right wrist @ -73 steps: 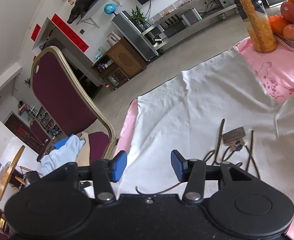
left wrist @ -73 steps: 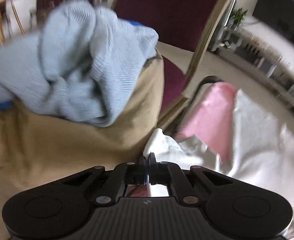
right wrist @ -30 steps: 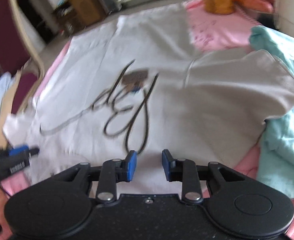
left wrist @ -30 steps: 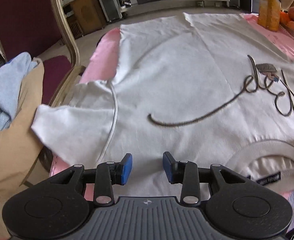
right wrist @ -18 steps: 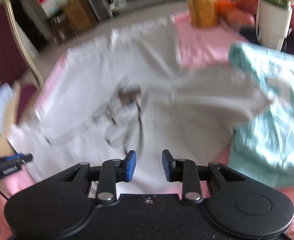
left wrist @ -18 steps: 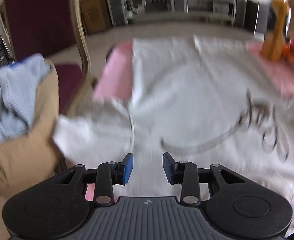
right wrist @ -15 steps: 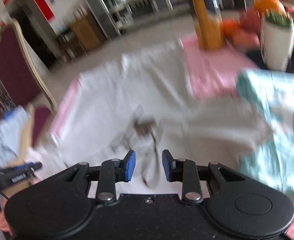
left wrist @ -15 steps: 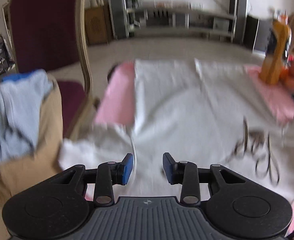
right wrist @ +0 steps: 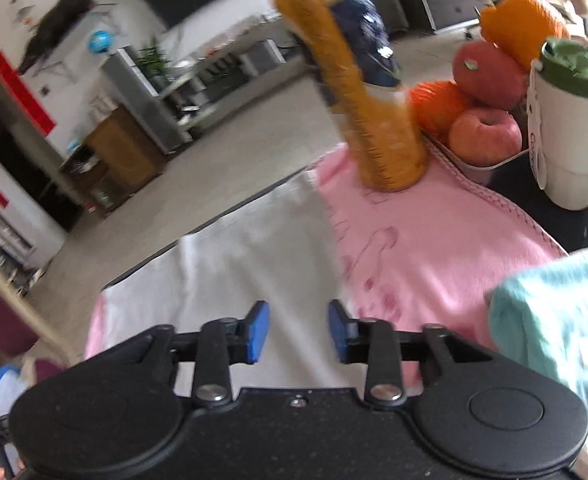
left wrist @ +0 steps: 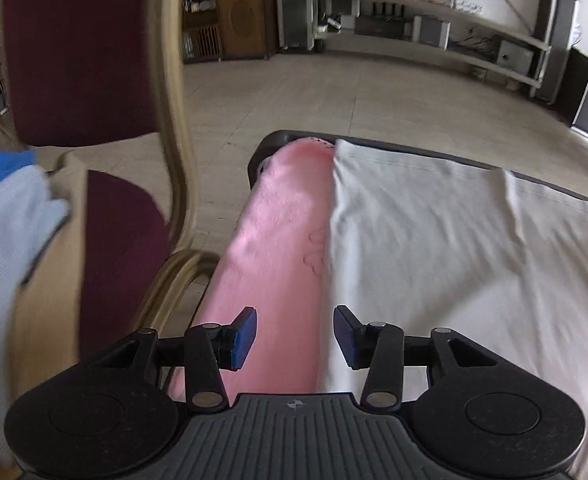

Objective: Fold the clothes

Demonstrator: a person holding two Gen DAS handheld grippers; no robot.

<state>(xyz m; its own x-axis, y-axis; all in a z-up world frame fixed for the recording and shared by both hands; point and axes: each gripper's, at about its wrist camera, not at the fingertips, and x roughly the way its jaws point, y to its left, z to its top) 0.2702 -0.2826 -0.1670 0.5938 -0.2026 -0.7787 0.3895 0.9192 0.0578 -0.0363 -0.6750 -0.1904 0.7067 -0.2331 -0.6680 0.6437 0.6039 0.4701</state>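
Left wrist view: the left tongs point(left wrist: 294, 335), just widening, and the right tongs point(right wrist: 298, 332), just narrowing, both hover empty over the white shirt's point(left wrist: 434, 240) far hem on the desk, likely about to pinch its corners.

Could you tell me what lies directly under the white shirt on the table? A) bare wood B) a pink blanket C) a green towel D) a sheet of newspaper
B: a pink blanket shows along the edge of the white shirt, and in the right wrist view it also spreads out from under it.
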